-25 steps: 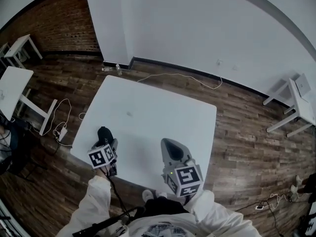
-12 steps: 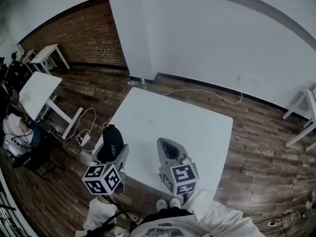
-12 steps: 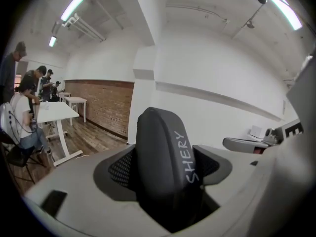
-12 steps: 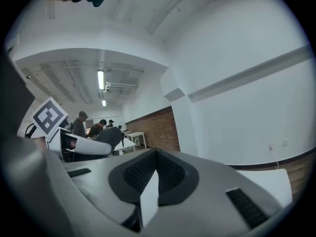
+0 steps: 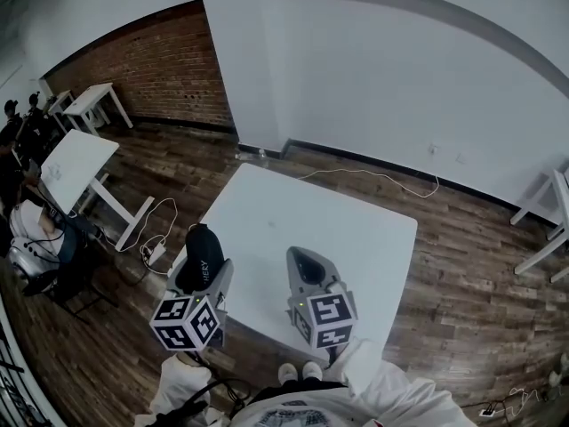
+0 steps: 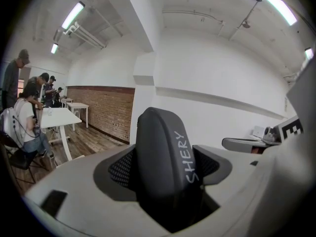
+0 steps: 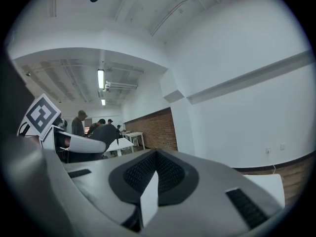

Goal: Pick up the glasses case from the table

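The glasses case (image 5: 197, 254) is a black, rounded hard case with white lettering on its side. It is held in the air above the left edge of the white table (image 5: 356, 229), with my left gripper (image 5: 201, 269) shut on it. In the left gripper view the case (image 6: 159, 152) stands upright and fills the gap between the mesh pads (image 6: 121, 168) of the left gripper (image 6: 167, 168). My right gripper (image 5: 305, 268) hovers over the table's near edge, shut with nothing in it. In the right gripper view the right gripper (image 7: 152, 179) has its jaws pressed together.
Other white tables (image 5: 76, 161) stand at the left, with seated people (image 5: 31, 238) beside them. A power strip and cable (image 5: 153, 249) lie on the wooden floor left of the table. A white cord (image 5: 373, 174) runs along the far wall. Another white table (image 5: 551, 212) is at the right.
My left gripper has risen from the table's near left corner with the case in it, now well above the surface. The right gripper has lifted slightly.
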The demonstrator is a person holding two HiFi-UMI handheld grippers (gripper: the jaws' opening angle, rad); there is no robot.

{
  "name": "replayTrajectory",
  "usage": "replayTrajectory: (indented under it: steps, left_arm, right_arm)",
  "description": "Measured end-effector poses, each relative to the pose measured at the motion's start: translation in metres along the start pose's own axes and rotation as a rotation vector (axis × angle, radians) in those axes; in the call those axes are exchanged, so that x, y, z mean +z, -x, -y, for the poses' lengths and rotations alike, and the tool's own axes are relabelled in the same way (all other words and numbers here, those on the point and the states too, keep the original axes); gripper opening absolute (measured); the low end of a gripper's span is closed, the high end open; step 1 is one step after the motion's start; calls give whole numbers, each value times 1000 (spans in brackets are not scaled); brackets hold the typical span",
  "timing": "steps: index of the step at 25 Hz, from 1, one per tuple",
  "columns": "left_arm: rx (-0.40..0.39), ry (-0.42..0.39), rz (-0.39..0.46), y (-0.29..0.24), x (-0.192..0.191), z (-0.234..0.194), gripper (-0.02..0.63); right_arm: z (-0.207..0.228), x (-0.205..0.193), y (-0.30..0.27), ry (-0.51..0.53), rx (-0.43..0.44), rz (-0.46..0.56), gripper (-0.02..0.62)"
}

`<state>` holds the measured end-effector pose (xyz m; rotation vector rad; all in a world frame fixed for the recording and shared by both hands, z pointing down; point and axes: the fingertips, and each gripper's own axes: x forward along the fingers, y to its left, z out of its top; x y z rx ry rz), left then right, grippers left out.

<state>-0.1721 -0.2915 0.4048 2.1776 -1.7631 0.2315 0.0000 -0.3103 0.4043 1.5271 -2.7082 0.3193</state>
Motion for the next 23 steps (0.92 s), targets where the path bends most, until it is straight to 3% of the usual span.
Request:
replayTrajectory:
  steps: [23]
  left_arm:
    - [43,-39,-5,2,1,3,351]
  right_arm:
    - [5,8,10,7,7,21,2]
